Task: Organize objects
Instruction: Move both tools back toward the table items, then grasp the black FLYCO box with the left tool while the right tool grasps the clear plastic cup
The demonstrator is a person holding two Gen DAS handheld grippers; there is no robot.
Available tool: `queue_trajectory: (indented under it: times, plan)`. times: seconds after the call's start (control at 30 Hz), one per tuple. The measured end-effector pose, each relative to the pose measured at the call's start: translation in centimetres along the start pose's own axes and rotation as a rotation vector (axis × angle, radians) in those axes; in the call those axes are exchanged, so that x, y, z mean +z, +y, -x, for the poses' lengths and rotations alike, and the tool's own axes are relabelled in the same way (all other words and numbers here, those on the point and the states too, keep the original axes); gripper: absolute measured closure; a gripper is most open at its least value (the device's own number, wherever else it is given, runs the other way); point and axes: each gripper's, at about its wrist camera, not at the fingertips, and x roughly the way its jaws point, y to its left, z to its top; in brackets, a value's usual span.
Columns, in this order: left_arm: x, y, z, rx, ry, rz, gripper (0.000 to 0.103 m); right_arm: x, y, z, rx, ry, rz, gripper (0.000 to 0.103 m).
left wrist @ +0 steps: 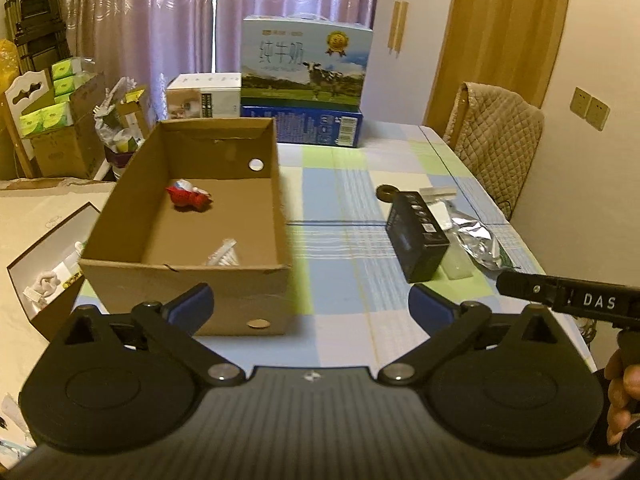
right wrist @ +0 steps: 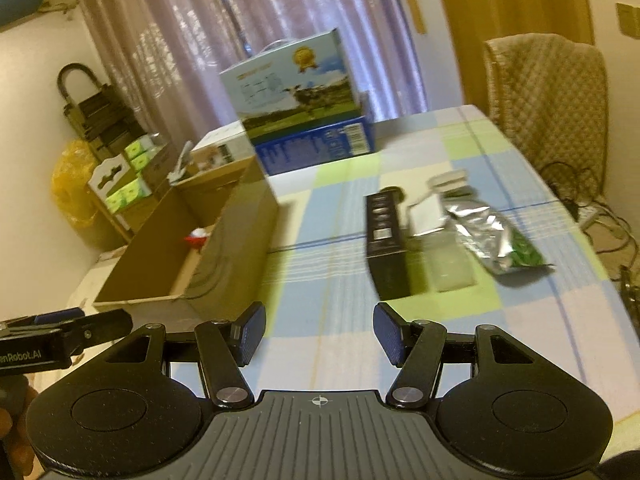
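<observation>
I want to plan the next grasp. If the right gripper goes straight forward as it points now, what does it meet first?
Probably the black box. The right gripper is open above bare tablecloth, and the box lies just right of its centre line, so depth and aim remain uncertain.

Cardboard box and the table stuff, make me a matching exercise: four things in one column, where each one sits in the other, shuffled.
Things:
1. red toy
2. black box
3. milk carton
4. foil pouch

Places:
A. stacked on the blue box
B. on the tablecloth, right of the black box
C. inside the cardboard box
D. on the tablecloth, between the cardboard box and the foil pouch

Pairs: 1-C, 2-D, 3-A, 4-B
</observation>
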Motion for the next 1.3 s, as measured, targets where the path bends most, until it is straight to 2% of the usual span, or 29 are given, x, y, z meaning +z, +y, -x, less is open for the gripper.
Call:
queue_trajectory:
  times: [0.27, 0.7, 1.03, 1.3]
  plan:
    - [-1.6, -2.4, -0.5, -0.036, 0.004, 0.035, 0.001, -1.1, -3.5, 1.8, -0.056, -0.006, -0.058, 0.045]
    - [-1.6, -7.0, -3.6, -0.106, 0.044, -0.020, 0.001, -2.2, -8.4, 3.3, -0.143, -0.015, -0.115, 0.045]
    - [-0.6, -10.1, -8.0, -0.118, 0.039, -0.068, 0.001, -1.7, -11.4, 2.6, -0.189, -0.032, -0.134, 0.045]
    - [0.8, -11.9, -12.8, -0.118, 0.030, -0.091, 0.002, -0.4, -13.7, -0.3, -0.186, -0.023, -0.146, 0.045]
